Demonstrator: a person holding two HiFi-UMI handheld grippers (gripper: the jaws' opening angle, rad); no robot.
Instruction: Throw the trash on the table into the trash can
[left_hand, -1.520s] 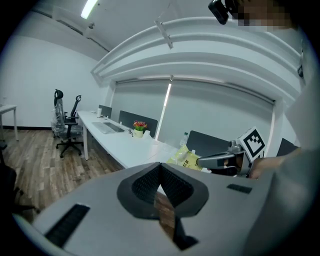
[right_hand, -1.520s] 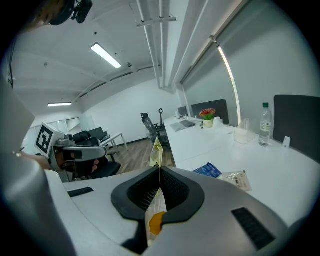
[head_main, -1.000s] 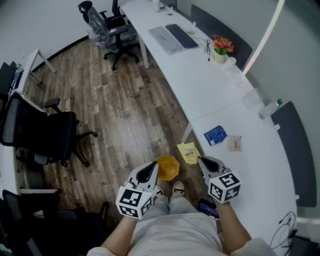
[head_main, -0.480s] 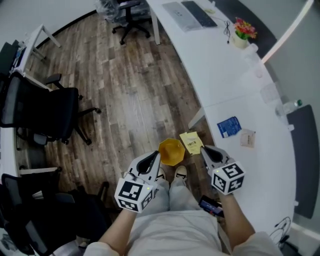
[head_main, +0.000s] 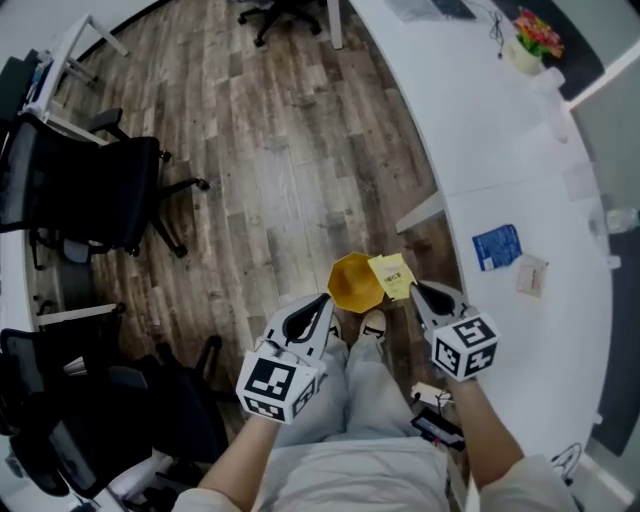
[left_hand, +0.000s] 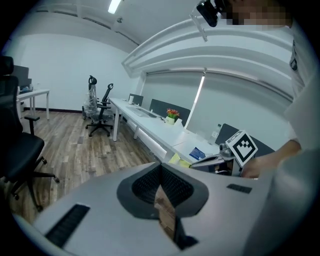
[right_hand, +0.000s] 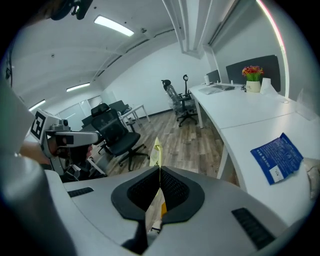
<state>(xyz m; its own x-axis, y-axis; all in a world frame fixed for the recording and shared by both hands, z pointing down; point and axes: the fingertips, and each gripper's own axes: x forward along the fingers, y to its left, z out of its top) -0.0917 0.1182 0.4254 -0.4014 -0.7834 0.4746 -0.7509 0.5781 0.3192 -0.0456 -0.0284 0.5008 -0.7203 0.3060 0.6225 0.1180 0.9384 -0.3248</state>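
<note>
A yellow trash can (head_main: 353, 284) stands on the wood floor just ahead of the person's feet. My right gripper (head_main: 419, 291) is shut on a yellow wrapper (head_main: 392, 275), which hangs at the can's right rim; the wrapper sticks up between the jaws (right_hand: 156, 149). My left gripper (head_main: 319, 304) is shut and holds nothing, left of the can and close to it. On the white table (head_main: 520, 180) lie a blue packet (head_main: 497, 247) and a small beige packet (head_main: 530, 275).
A table leg (head_main: 420, 212) stands just beyond the can. Black office chairs (head_main: 95, 190) stand at the left. A flower pot (head_main: 527, 45) sits far along the table. A phone (head_main: 440, 428) shows at the person's right hip.
Both grippers have come down toward the can. The right one brought the yellow wrapper to the can's right rim. The head camera now looks more steeply at the floor.
</note>
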